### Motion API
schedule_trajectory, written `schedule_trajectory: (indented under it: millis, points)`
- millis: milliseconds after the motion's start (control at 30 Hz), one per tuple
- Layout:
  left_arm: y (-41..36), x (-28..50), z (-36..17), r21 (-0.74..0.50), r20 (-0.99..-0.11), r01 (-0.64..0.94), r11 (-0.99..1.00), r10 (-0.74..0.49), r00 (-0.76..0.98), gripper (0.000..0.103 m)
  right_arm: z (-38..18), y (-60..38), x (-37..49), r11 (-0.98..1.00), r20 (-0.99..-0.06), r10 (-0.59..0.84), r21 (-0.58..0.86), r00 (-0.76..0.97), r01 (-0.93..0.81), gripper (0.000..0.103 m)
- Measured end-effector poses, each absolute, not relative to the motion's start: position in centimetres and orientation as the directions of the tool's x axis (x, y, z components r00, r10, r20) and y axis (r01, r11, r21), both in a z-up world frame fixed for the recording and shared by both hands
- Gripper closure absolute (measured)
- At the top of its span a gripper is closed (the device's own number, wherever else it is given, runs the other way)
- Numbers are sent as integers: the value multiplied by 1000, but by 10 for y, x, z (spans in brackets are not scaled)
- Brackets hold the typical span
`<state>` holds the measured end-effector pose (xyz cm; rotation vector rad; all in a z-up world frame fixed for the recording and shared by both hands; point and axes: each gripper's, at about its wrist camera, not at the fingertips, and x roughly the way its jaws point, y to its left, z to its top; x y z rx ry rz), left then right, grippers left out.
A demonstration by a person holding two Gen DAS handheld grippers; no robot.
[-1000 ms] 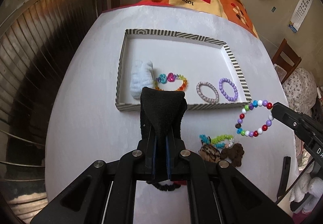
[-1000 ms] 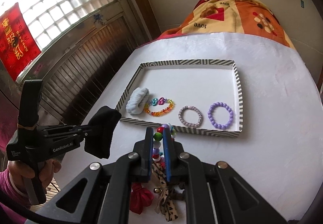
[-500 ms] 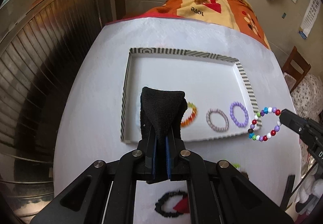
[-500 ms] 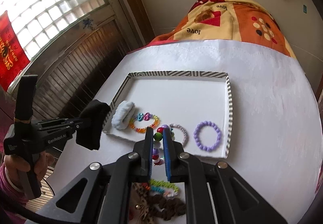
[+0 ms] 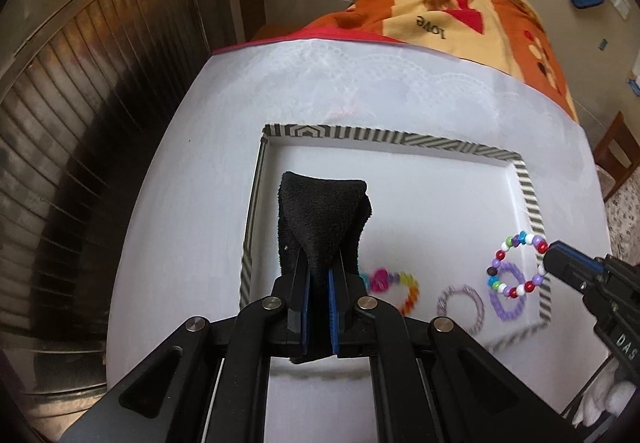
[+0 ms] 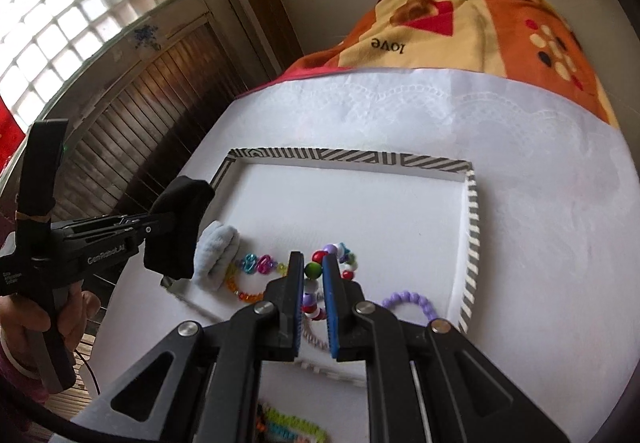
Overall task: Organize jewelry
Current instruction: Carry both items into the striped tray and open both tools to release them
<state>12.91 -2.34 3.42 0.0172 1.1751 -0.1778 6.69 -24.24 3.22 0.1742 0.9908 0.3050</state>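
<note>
1. Nearest the right wrist camera, the right tool (image 6: 312,271) is clenched on a multicolored bead bracelet (image 5: 518,269), a green bead pinched between its blue pads; the loop hangs in the air above the near right part of the tray (image 6: 348,156).
2. Below that tool, at the near edge of the table (image 6: 540,243), a green and blue chain piece (image 6: 294,425) lies outside the tray, so at least one item is not yet sorted.
3. Close to the left wrist camera, the left tool (image 5: 319,275) grasps a black fabric piece (image 5: 322,211), probably a scrunchie, held above the near left part of the tray.
4. Along the tray's near side, four pieces already lie in a row: a white scrunchie (image 6: 218,253) at the left, then a rainbow charm bracelet (image 5: 394,283), a thin pale ring bracelet (image 5: 460,303) and a purple bead bracelet (image 5: 508,293) at the right.
5. Farther in, the tray's floor is bare, leaving room for both held items.
6. Beyond the tray, an orange patterned blanket (image 6: 460,19) covers the far end.
7. Judging by this, the task is past halfway: four placed, two in the air over the tray, and some remaining on the table.
</note>
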Motion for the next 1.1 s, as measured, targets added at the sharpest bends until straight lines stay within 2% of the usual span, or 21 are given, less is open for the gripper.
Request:
schedule_trajectory:
  millis: [367, 767, 1000, 1100]
  points:
    - [-40, 170, 3, -52, -934, 138, 989, -97, 343, 103, -7, -244, 118, 934, -813, 357, 309, 461, -179, 93]
    - [-33, 202, -29, -25, -948, 85, 996, -51, 313, 103, -47, -296, 129, 969, -869, 232, 244, 438, -31, 93]
    - [-19, 207, -34, 6, -950, 33, 999, -5, 312, 103, -57, -309, 118, 990, -894, 118, 141, 432, 22, 93]
    - [-18, 203, -34, -13, -949, 37, 999, -24, 316, 103, -59, -311, 116, 983, -888, 148, 179, 435, 31, 93]
